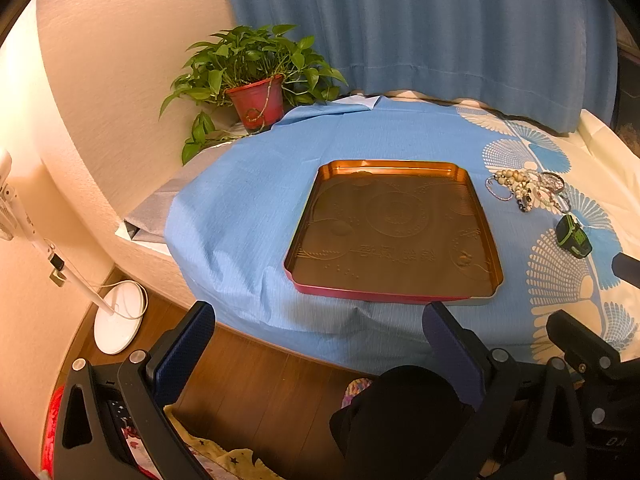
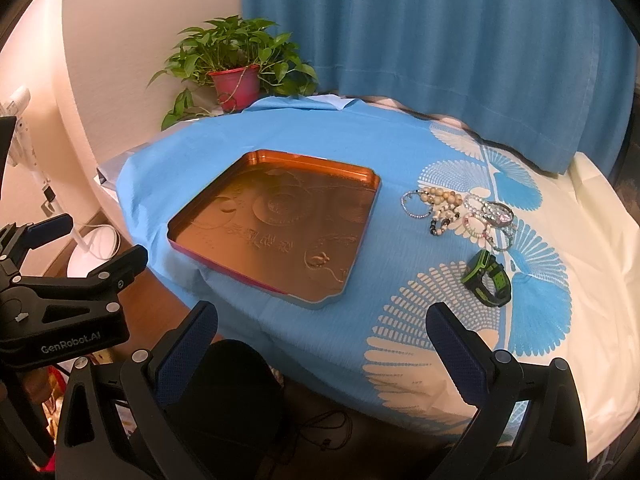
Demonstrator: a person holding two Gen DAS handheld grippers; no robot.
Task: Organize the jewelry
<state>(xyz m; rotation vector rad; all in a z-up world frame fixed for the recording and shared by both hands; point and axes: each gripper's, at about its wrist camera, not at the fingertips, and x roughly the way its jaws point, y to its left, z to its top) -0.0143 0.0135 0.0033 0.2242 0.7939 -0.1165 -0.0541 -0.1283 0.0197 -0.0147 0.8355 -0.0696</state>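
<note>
Two grippers were in view, each held back from the near edge of the table (image 2: 580, 320) and above the wooden floor (image 1: 256, 380). The left gripper (image 1: 320, 344) had its fingers spread wide and gripped nothing. The right gripper (image 2: 322, 344) was likewise released, with a wide gap between its blue-padded fingers (image 2: 456, 356) and nothing in that gap. In the right wrist view, the left gripper appeared at the left edge, beside the right one.

A cloth (image 2: 280, 132), blue on the left and patterned with white and blue fans on the right, covered the table. A shallow tray (image 1: 464, 172) with a red outer wall and an embossed golden floor lay on the blue part of the cloth, close to the near edge. It held no items.

A green-and-black watch (image 2: 486, 278) rested on the cloth to the right of the tray, apart from it. Just beyond the watch, a cluster of beaded bracelets (image 2: 460, 212) lay on the fan pattern, near the tray's far right corner but outside the tray.

At the far left corner of the table stood a leafy plant (image 1: 256, 60) in a red pot (image 1: 258, 102). A blue curtain (image 2: 440, 40) hung behind the table, with a pale wall (image 1: 120, 80) to its left.

A white stand base (image 1: 118, 318) rested on the floor to the left of the table.
</note>
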